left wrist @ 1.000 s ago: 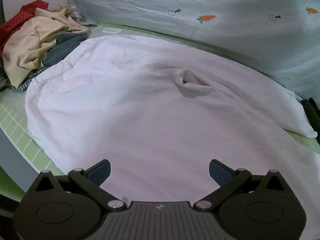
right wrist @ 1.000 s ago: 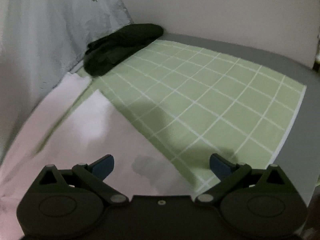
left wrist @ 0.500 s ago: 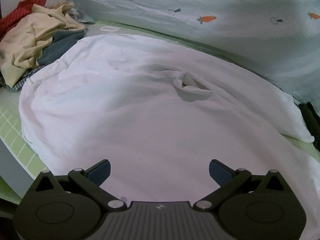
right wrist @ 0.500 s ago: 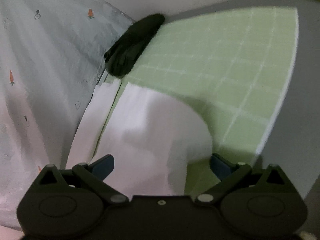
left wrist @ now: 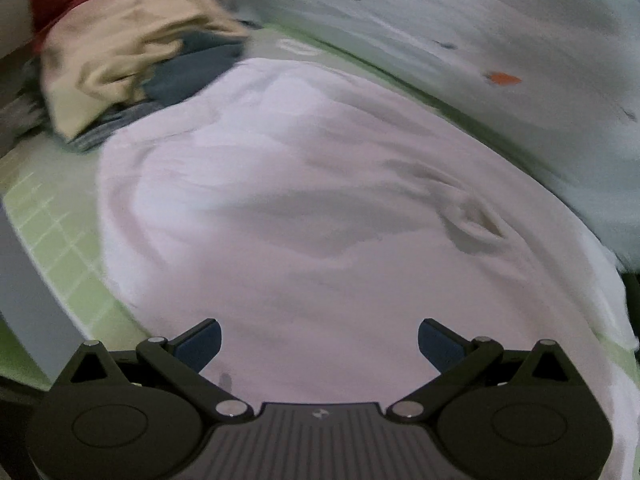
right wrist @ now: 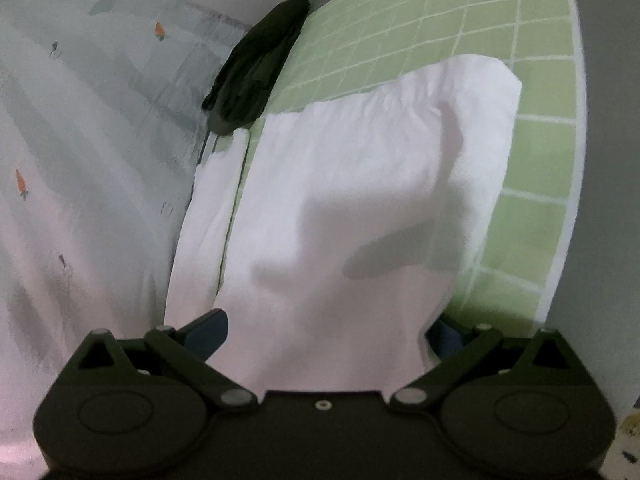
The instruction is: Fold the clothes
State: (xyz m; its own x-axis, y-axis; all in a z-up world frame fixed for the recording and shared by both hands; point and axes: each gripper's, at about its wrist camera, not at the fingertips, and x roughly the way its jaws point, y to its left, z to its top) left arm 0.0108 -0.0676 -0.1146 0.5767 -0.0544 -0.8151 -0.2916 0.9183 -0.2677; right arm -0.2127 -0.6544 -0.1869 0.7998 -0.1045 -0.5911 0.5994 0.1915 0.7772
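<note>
The left gripper (left wrist: pixel 319 339) is matte black with ribbed grey plate, small logo, silver pivot screws and dark blue finger pads (left wrist: pixel 200 342). The right gripper (right wrist: pixel 326 336) matches it (smooth plate, one centre screw).

Green grid mat (right wrist: pixel 532 168) covers the grey worktop (left wrist: pixel 24 280). Carrot-print sheet (right wrist: pixel 80 140) fills 9 to 11 o'clock in right wrist view, and 12 to 3 o'clock in left wrist view, blurred there.
</note>
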